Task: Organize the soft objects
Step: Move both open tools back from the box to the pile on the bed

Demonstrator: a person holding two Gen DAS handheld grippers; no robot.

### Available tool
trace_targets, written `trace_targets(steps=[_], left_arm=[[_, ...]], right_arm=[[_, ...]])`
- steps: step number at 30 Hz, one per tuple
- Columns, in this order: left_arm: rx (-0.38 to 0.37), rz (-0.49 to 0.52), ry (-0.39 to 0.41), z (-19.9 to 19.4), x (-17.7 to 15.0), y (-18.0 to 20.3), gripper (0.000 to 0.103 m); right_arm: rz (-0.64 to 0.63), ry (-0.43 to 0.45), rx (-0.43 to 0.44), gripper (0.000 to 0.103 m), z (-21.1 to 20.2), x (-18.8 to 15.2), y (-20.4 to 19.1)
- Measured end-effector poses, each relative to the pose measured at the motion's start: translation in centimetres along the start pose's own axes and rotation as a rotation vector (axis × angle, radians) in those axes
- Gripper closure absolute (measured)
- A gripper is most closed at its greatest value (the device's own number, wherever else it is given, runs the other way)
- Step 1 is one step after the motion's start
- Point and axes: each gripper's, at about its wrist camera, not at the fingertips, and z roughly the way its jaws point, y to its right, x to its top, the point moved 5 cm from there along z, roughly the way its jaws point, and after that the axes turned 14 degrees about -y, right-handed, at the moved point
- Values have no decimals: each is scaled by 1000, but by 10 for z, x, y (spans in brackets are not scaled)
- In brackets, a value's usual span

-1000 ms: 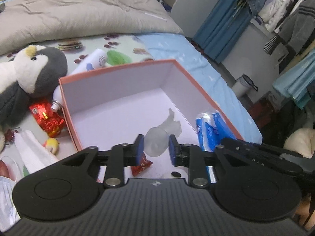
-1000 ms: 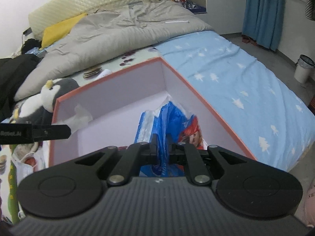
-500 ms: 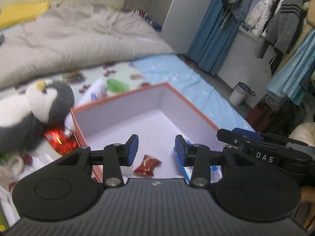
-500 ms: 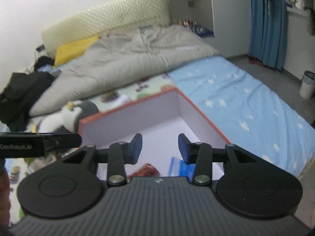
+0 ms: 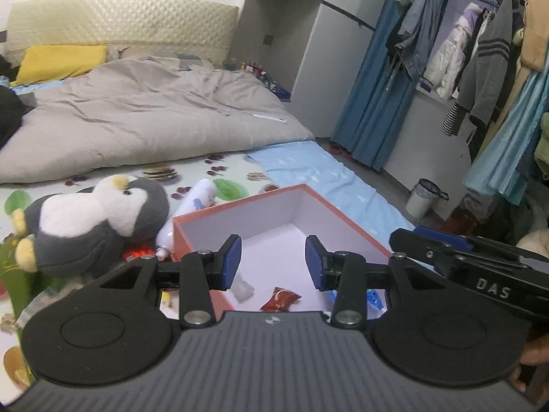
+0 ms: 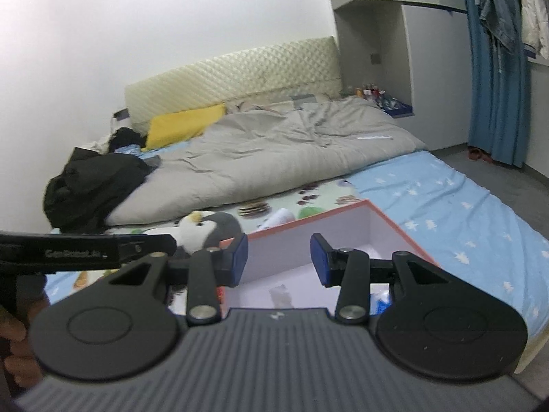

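Red snack packet (image 5: 280, 298) flat in box (image 5: 346, 219), long axis diagonal.

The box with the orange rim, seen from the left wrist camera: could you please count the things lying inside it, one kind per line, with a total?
Inside the box:
Red snack packet: 1
Clear plastic wrapper: 1
Blue and white pack, mostly hidden behind the left gripper: 1
Total: 3
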Motion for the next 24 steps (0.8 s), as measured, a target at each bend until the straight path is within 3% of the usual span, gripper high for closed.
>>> trace_targets(steps=[10, 15, 24], left_arm=[[31, -57, -1, -29, -48, -34, 56], [81, -72, -10, -35, -77, -47, 56], [104, -138, -74, -27, -125, -75, 56]], right_arm=[[-24, 6, 37, 60, -13, -31, -35], [-57, -26, 59, 60, -7, -49, -56], [-93, -97, 79, 60, 3, -88, -79]])
